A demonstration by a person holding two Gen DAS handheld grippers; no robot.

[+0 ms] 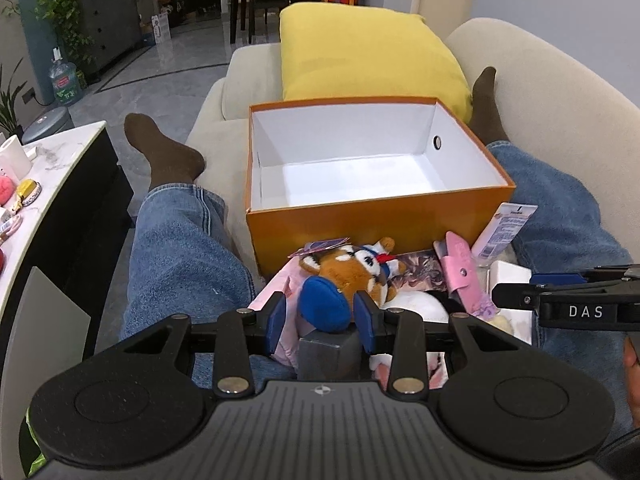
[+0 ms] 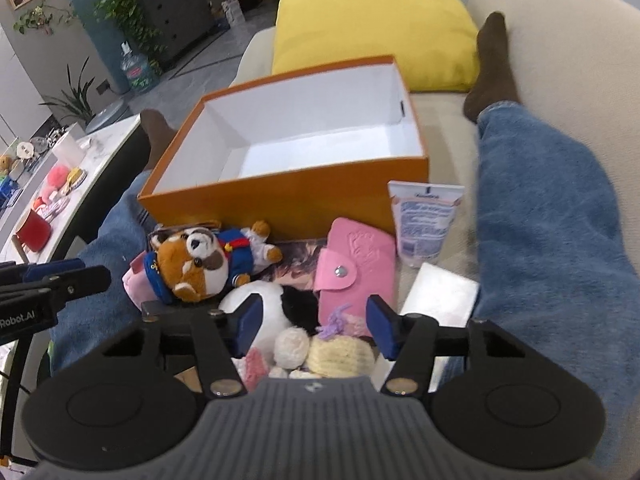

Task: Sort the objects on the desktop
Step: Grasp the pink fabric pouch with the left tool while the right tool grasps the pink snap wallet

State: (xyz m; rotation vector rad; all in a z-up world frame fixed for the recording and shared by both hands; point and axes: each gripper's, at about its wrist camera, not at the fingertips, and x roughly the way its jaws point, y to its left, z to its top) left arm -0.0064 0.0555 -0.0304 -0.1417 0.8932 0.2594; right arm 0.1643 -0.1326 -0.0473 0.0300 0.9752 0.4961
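Observation:
An open orange box (image 1: 376, 216) with a bare white inside sits on the sofa between the person's legs; it also shows in the right wrist view (image 2: 280, 196). In front of it lies a pile: a brown plush in blue sailor clothes (image 1: 352, 270) (image 2: 200, 264), a pink snap wallet (image 2: 354, 268) (image 1: 460, 268), a white tube (image 2: 426, 220) (image 1: 502, 232), a black-and-white plush (image 2: 276, 308) and a yellow knitted toy (image 2: 340, 354). My left gripper (image 1: 322, 316) is open, its pads either side of the plush's blue hat. My right gripper (image 2: 314, 322) is open above the knitted toy.
A yellow cushion (image 1: 368, 56) lies behind the box. A white card (image 2: 440, 294) lies by the right leg. A marble side table (image 1: 48, 168) with cups and small toys stands at the left. The person's jeans-clad legs (image 1: 180, 256) flank the pile.

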